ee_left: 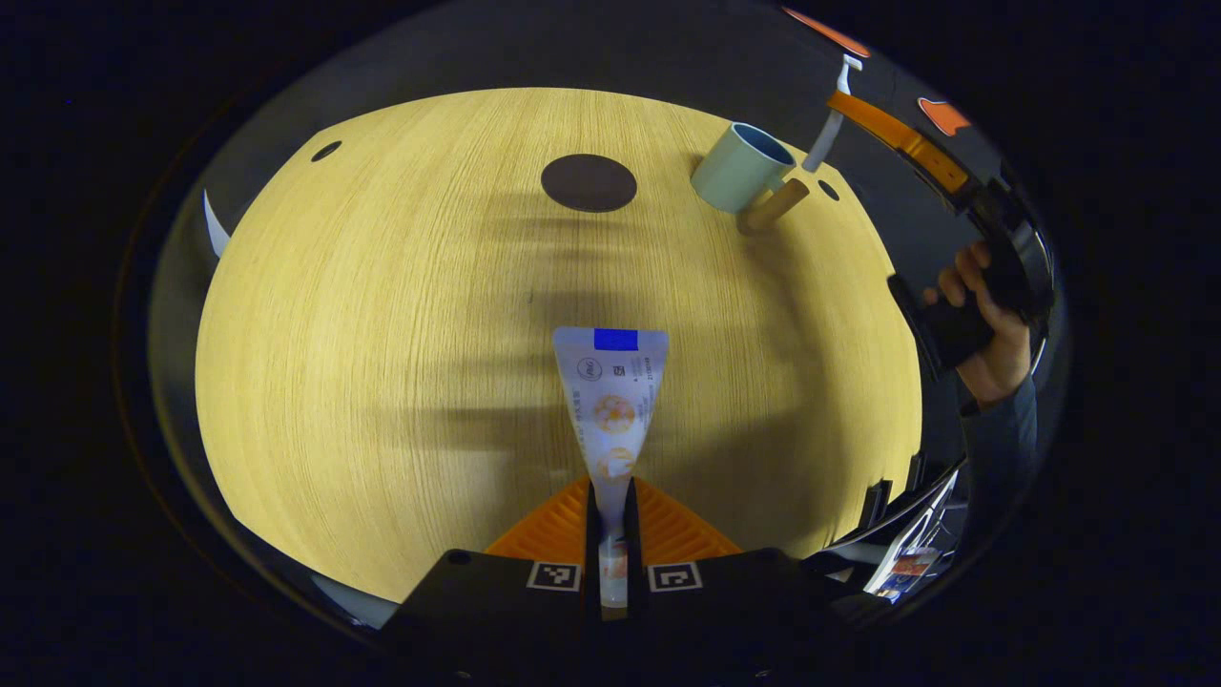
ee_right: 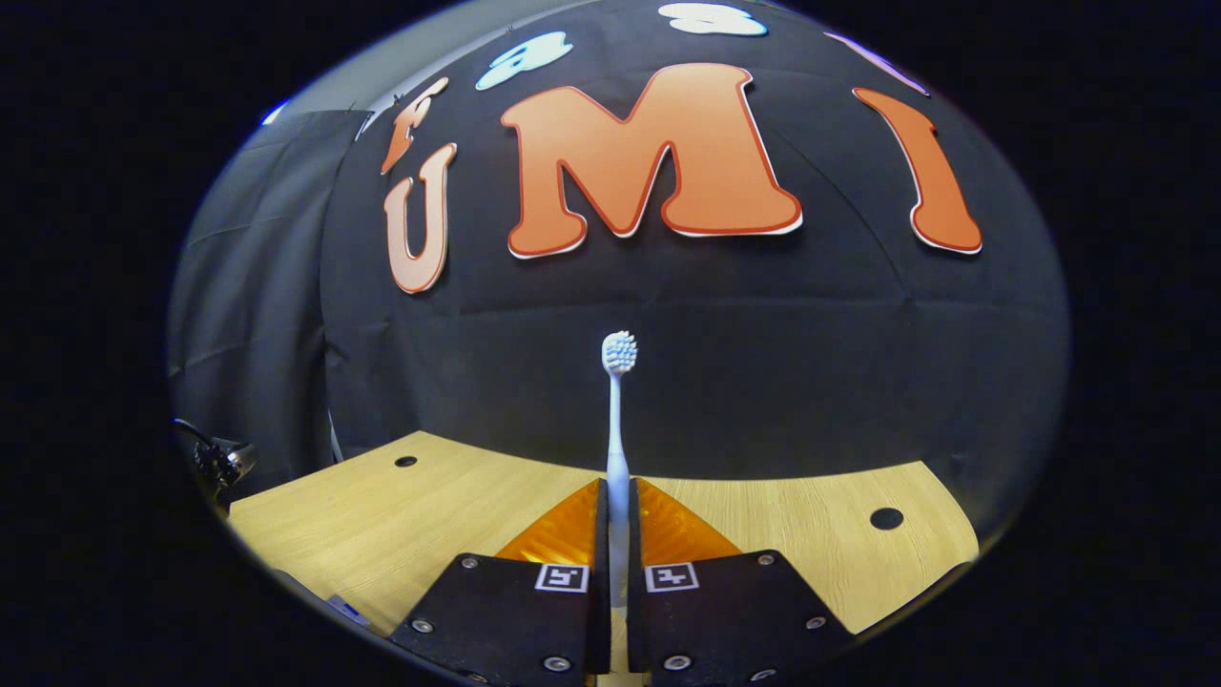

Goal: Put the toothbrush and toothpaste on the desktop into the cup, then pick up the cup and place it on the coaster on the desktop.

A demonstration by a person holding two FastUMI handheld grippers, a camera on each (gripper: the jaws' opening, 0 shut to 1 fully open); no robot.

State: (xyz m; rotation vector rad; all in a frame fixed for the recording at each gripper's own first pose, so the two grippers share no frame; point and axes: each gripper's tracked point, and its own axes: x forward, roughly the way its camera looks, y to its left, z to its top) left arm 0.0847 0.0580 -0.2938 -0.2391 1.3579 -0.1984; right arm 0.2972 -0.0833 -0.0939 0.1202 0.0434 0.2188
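Note:
My left gripper [ee_left: 611,510] is shut on a white toothpaste tube [ee_left: 611,396], which sticks forward above the wooden desktop [ee_left: 382,382], flat crimped end away from me. A pale green cup [ee_left: 742,167] with a wooden handle stands at the far right of the desk. A dark round coaster [ee_left: 589,182] lies to its left. In the left gripper view the right gripper [ee_left: 863,110], held by a hand [ee_left: 992,334], hangs above the cup with a white toothbrush [ee_left: 828,129] in it. In the right gripper view my right gripper [ee_right: 618,520] is shut on the toothbrush [ee_right: 617,429], bristles up.
Small dark holes mark the desktop [ee_right: 763,534] near its corners, such as one hole [ee_right: 886,518] at the right. The black cloth wall stands right behind the desk's far edge. A sleeve [ee_left: 1002,439] reaches in from the right in the left gripper view.

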